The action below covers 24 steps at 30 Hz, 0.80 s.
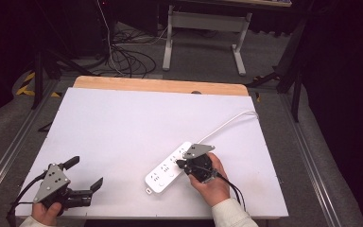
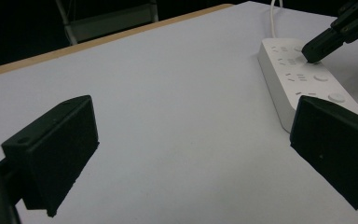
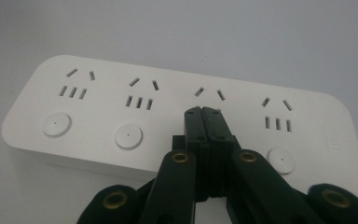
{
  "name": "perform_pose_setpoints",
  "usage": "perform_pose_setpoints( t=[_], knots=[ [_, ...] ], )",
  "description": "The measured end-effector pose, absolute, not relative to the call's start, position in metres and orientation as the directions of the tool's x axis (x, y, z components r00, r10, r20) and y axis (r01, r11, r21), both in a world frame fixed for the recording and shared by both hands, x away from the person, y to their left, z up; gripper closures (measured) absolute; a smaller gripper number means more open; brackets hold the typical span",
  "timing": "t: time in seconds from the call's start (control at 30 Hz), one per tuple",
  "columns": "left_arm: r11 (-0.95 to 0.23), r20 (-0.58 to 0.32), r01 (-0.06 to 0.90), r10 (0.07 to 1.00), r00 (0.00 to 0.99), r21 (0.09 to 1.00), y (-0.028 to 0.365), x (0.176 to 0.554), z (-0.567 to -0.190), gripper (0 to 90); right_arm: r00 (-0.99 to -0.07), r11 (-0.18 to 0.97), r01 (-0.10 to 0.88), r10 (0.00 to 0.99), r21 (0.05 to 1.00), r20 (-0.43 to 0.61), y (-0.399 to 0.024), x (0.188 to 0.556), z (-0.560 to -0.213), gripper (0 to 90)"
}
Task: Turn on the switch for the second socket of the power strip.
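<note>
Jaws on the right gripper (image 3: 204, 112) were pinched together, tips down on the white power strip (image 1: 169, 168) (third socket group), near the table's (image 1: 123, 123) front edge. Left gripper (image 1: 86, 173) sat wide apart at the front-left corner, with loads of bare tabletop between them.

White power strip (image 3: 177, 116) with white round buttons (image 3: 57, 124) and dark slots, white cord (image 1: 227, 124). Black right gripper (image 3: 204, 113) and left gripper (image 1: 82, 175); grey plates (image 1: 52, 182). White table top (image 1: 137, 127), light wood far edge (image 1: 160, 86).
</note>
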<state>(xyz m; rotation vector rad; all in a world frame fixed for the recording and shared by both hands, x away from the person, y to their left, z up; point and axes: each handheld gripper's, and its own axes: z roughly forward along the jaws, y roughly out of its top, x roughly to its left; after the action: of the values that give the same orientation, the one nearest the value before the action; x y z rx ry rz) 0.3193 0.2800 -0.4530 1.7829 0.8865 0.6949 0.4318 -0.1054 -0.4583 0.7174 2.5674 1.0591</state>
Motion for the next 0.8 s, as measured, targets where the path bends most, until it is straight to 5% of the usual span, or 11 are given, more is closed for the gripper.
perform_pose_setpoints(
  t=[0.8],
  knots=[
    [-0.257,0.073,0.249,0.818,0.57,0.934,0.2797,0.3192,-0.4529,1.5,-0.828,0.589,0.365,0.559,0.721,-0.037,-0.1057,0.4335,-0.462,90.0]
  ],
)
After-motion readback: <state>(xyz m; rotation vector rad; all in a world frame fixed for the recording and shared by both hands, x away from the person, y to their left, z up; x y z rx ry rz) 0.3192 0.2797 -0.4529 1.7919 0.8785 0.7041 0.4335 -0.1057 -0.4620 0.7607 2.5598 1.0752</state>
